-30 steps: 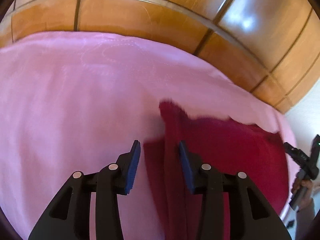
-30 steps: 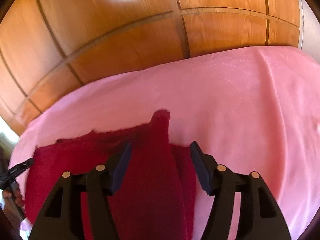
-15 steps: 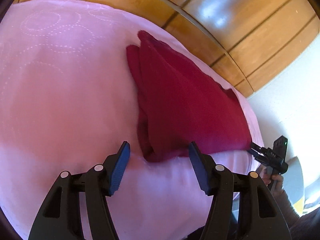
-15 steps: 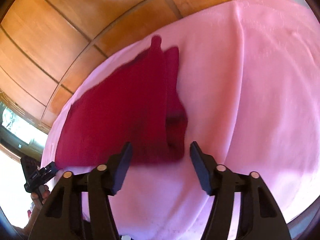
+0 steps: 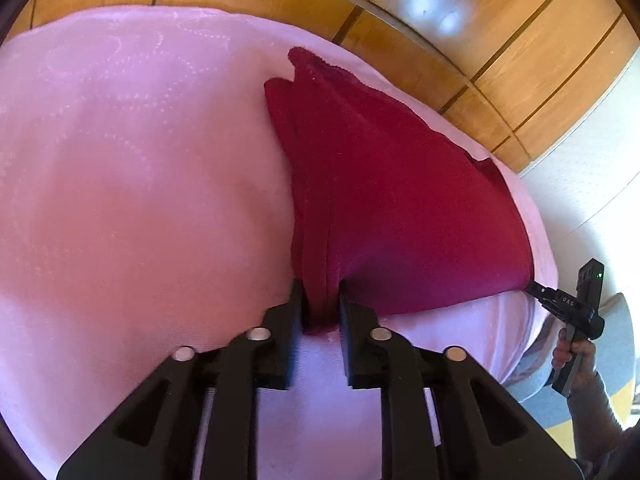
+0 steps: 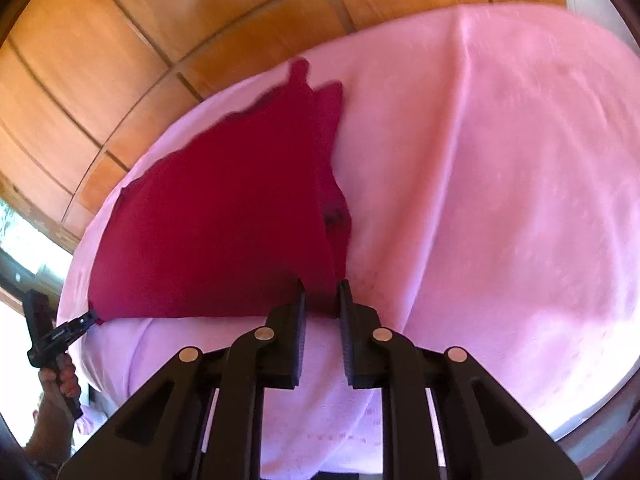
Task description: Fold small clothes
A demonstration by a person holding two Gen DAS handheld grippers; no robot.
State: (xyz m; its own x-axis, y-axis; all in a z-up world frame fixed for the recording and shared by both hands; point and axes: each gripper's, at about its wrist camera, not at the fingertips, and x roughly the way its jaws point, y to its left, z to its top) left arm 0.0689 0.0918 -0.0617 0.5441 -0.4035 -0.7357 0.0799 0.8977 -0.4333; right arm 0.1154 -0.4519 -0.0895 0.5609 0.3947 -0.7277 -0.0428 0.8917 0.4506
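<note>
The corner of the red garment (image 5: 400, 200) I'm pinching is disappearing between my left gripper (image 5: 320, 304) fingers. My right gripper (image 6: 320, 300) is covering its other near corner, and the frame edges are cropping both handles.

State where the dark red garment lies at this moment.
In both wrist views the dark red garment lies on the pink bedcover below the wooden panelling, its two near corners pinched by the left gripper and the right gripper.

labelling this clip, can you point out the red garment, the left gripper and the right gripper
red garment (image 5: 400, 200): left wrist view, middle of its flat panel.
left gripper (image 5: 320, 308): left wrist view, between its fingertips, on the pinched near edge.
right gripper (image 6: 322, 300): right wrist view, between its fingertips, on the pinched corner.
</note>
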